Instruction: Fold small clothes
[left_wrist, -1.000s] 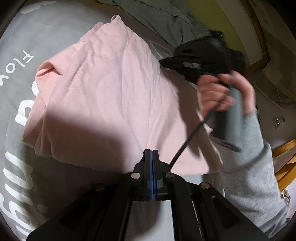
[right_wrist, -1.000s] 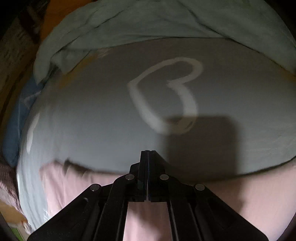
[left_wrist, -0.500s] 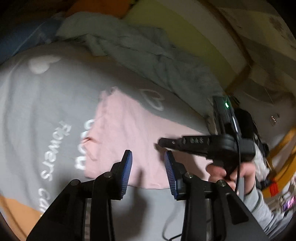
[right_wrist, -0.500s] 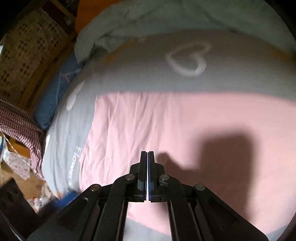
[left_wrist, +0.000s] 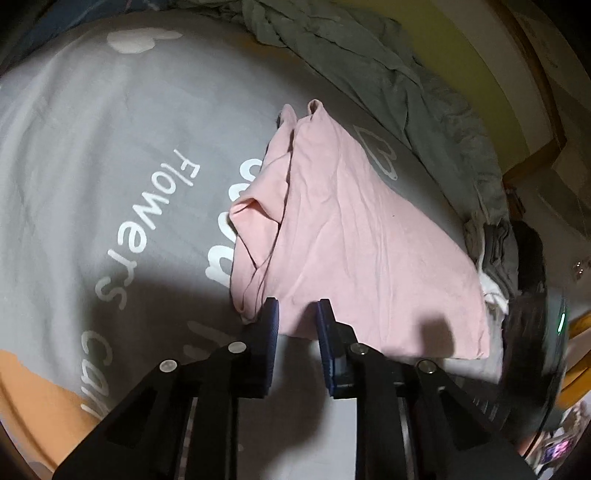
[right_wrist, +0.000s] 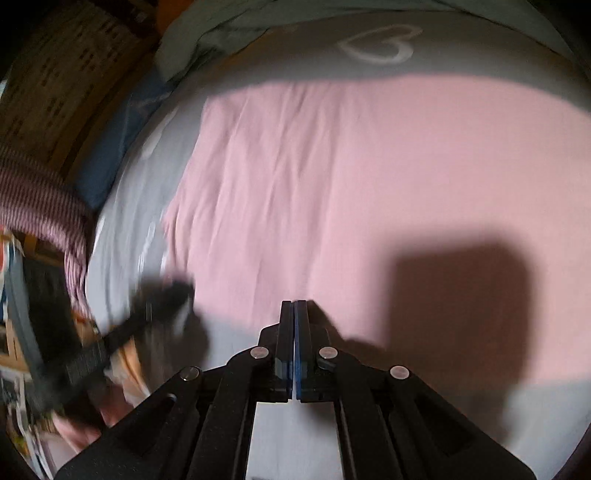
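A pink garment (left_wrist: 351, 240) lies folded and flat on the grey printed bed cover (left_wrist: 110, 147), with a loose fold bunched along its left side. My left gripper (left_wrist: 295, 314) hovers over the garment's near edge. Its jaws stand a little apart and are closing, and nothing is pressed between the pads. In the right wrist view the same pink garment (right_wrist: 332, 184) fills the middle, and my right gripper (right_wrist: 294, 306) is shut and empty above it. The right gripper (left_wrist: 532, 314) is a dark blur at the left wrist view's right edge. The left gripper (right_wrist: 159, 295) blurs at left.
A crumpled grey-green blanket (left_wrist: 369, 55) lies along the far side of the bed, against a yellow wall. A blue pillow (right_wrist: 110, 147) and a striped cloth (right_wrist: 37, 199) sit off the bed's left end. An orange patch (left_wrist: 29, 398) marks the cover's near corner.
My left gripper went from shut to open and backed away from the pink garment. My right gripper swung from over the bare cover to over the garment, staying shut.
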